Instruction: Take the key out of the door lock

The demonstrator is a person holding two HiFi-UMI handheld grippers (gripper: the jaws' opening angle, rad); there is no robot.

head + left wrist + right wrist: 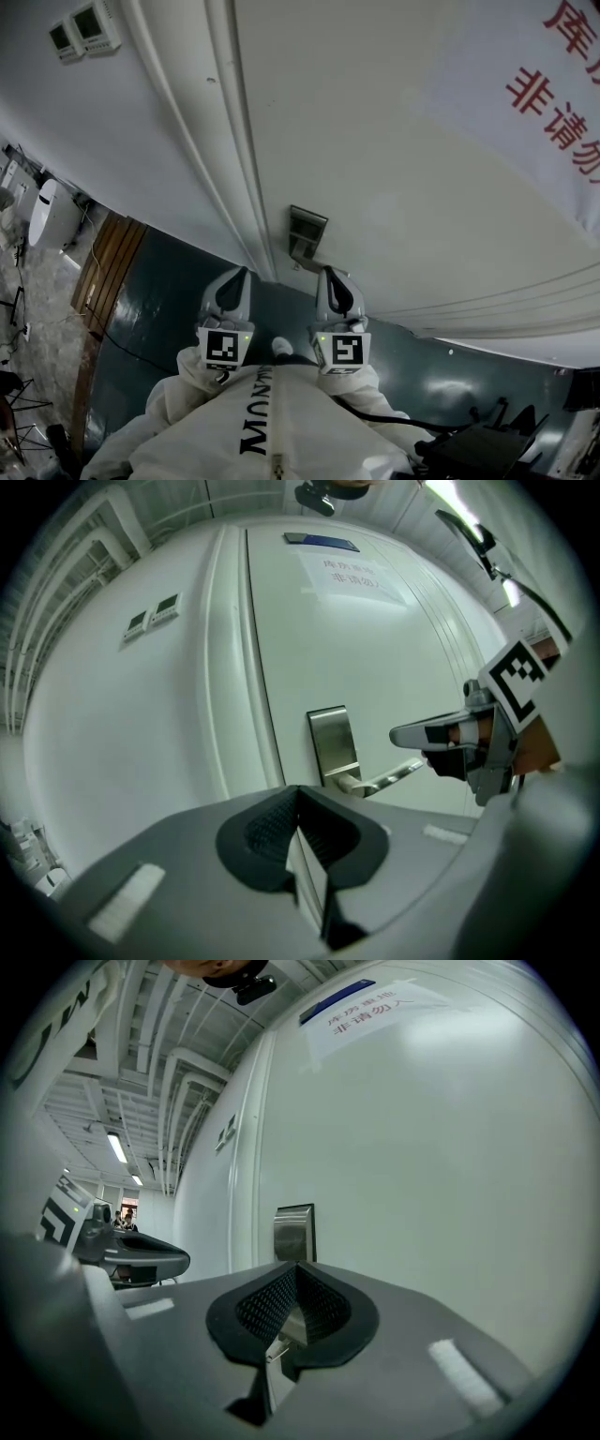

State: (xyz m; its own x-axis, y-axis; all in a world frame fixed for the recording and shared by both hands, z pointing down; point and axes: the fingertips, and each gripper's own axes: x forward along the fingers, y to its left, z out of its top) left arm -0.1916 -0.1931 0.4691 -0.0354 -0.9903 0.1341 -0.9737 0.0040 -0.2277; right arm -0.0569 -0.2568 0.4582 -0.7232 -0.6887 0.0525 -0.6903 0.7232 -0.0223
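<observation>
A steel lock plate [307, 234] sits on the white door [394, 169], close ahead of both grippers. In the left gripper view the lock plate [333, 742] has a lever handle [386, 777] pointing right. No key shows there, and the plate below the handle is hidden by the jaws. My left gripper [229, 289] points at the door left of the plate, jaws together. My right gripper [339, 291] points just right of it, also shut. A thin sliver of metal [273, 1347] shows in the slit between the right pads. I cannot tell if it is the key.
The door frame [225, 141] runs left of the lock. Two wall control panels [84, 28] hang beyond it. A paper sign with red characters [553, 84] is on the door. My white suit [262, 431] fills the bottom; dark equipment [478, 450] lies on the floor.
</observation>
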